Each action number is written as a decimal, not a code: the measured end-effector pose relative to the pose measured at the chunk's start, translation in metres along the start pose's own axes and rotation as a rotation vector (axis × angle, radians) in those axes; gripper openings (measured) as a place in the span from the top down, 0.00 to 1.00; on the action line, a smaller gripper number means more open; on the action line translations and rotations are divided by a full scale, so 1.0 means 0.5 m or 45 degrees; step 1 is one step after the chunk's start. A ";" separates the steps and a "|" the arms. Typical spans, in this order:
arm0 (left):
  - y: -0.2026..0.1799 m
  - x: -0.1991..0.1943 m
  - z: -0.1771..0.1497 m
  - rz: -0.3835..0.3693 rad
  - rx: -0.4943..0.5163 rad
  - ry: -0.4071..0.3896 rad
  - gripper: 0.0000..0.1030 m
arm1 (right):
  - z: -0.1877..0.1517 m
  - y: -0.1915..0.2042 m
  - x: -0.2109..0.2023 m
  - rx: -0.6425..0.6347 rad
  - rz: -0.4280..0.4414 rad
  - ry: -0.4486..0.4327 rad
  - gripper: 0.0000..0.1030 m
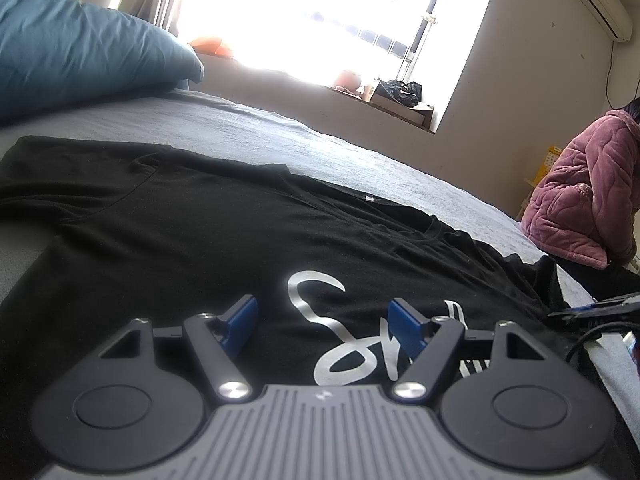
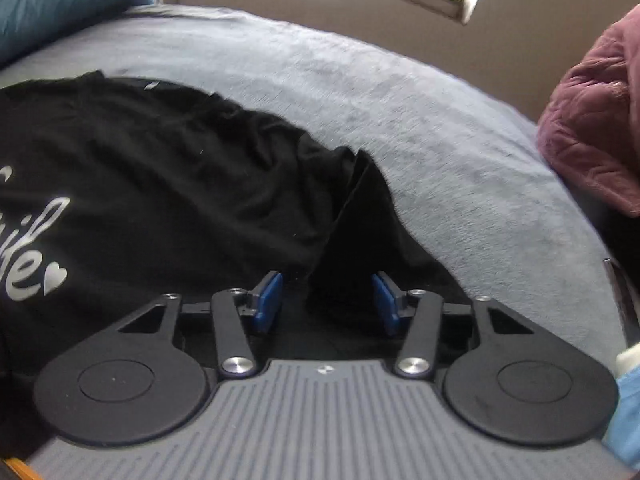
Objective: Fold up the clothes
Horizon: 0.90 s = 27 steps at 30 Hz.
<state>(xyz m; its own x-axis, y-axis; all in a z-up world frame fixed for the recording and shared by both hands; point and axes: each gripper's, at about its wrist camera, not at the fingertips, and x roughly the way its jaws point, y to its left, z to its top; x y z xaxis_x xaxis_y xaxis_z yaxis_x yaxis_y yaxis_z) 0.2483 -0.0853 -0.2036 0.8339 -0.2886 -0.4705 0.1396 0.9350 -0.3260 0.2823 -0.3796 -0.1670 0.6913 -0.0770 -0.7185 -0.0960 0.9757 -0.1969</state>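
Observation:
A black T-shirt point(image 1: 180, 220) with white lettering lies spread flat on the grey bed point(image 1: 280, 128), collar toward the far side. My left gripper point(image 1: 324, 316) hovers low over the print, blue pads wide apart and nothing between them. In the right wrist view the same T-shirt point(image 2: 160, 160) is rumpled at its right side, where a sleeve point(image 2: 352, 220) rises in a peaked fold. My right gripper point(image 2: 328, 300) is open around the base of that fold. A gap shows between the left pad and the cloth.
A teal pillow point(image 1: 80, 52) lies at the bed's far left. A person in a pink quilted jacket point(image 1: 580, 192) sits by the bed's right edge. A cluttered windowsill point(image 1: 400, 108) runs behind. Bare grey sheet point(image 2: 400, 100) stretches beyond the shirt.

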 end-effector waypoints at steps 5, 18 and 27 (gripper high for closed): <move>-0.001 0.000 0.000 0.001 0.000 -0.001 0.28 | 0.040 -0.082 -0.017 0.246 -0.040 -0.131 0.97; -0.002 0.001 0.002 0.001 0.002 0.003 0.28 | -0.099 -0.406 0.038 1.503 -0.059 -0.111 0.71; -0.001 0.001 0.002 -0.001 0.001 0.003 0.28 | -0.178 -0.342 -0.016 1.558 0.167 0.043 0.71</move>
<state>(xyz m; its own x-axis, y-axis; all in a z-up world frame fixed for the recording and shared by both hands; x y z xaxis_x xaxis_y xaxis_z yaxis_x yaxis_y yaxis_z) 0.2492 -0.0860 -0.2030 0.8322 -0.2902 -0.4724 0.1410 0.9348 -0.3260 0.2294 -0.5643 -0.1869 0.7064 0.0485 -0.7061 0.5835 0.5248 0.6198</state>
